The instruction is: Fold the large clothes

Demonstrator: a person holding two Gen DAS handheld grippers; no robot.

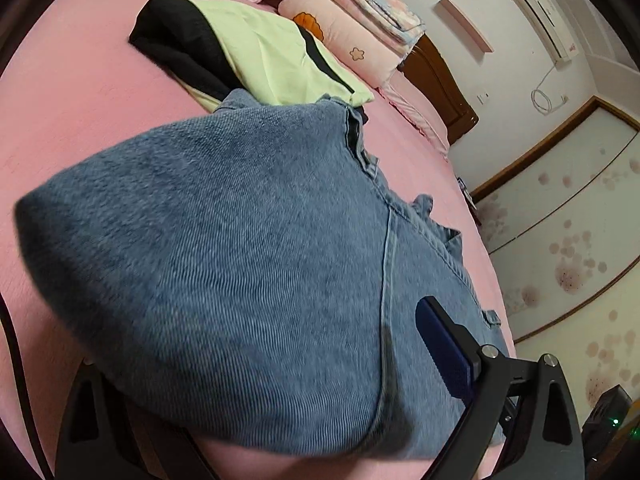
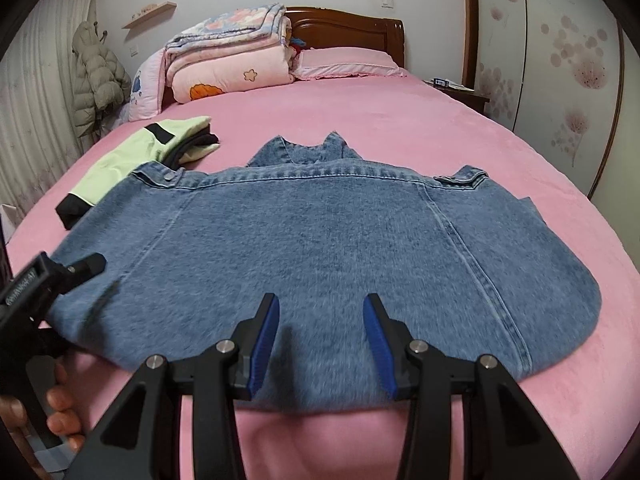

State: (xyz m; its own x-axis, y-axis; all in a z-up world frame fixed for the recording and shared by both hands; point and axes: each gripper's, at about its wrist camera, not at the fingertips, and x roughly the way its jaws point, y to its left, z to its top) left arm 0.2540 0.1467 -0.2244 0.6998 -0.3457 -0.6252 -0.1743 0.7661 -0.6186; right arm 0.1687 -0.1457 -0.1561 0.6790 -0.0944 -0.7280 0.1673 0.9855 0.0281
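Note:
A blue denim jacket lies partly folded on the pink bed, collar toward the headboard. My right gripper is open, its blue pads over the jacket's near edge with nothing between them. In the left wrist view the jacket fills the frame. The left gripper's right finger rests on the denim; its left finger is hidden under a raised fold. The left gripper also shows at the jacket's left edge, held by a hand.
A folded light-green and black garment lies just beyond the jacket's left shoulder, also seen in the left wrist view. Folded pink quilts and a pillow sit by the wooden headboard. A wardrobe stands on the right.

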